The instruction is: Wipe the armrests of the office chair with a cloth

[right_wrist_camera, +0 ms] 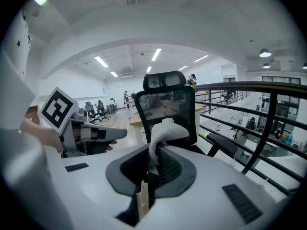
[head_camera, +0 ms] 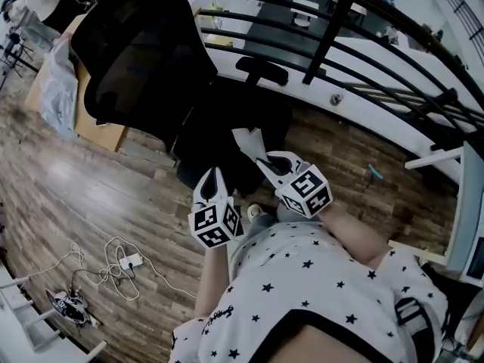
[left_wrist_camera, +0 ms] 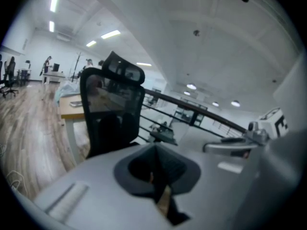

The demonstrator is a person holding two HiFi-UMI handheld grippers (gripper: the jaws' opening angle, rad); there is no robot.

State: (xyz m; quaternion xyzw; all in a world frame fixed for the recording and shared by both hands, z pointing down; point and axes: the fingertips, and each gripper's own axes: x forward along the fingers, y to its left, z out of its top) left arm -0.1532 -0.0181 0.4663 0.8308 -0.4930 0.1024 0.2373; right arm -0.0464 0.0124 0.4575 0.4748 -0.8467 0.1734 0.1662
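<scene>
Left gripper (left_wrist_camera: 154, 171): ribbed jaws closed together, nothing between them.
Right gripper (right_wrist_camera: 152, 169): jaws pinched on the cloth (right_wrist_camera: 165, 131), which is white, soft and crumpled.
Office chair (head_camera: 144, 59): black mesh back, just ahead of the 2 grippers.
Armrest (head_camera: 262, 70): black rounded pad, beyond the cloth and apart from it.
Floor (head_camera: 68, 195): wood-grain planks.

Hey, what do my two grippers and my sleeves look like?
The left gripper and the right gripper both have smooth white wedge-shaped shells, with a dark grey recess around the jaws. Each carries a white cube printed with black square markers. You wear a short-sleeved white shirt dotted with black stars.
</scene>
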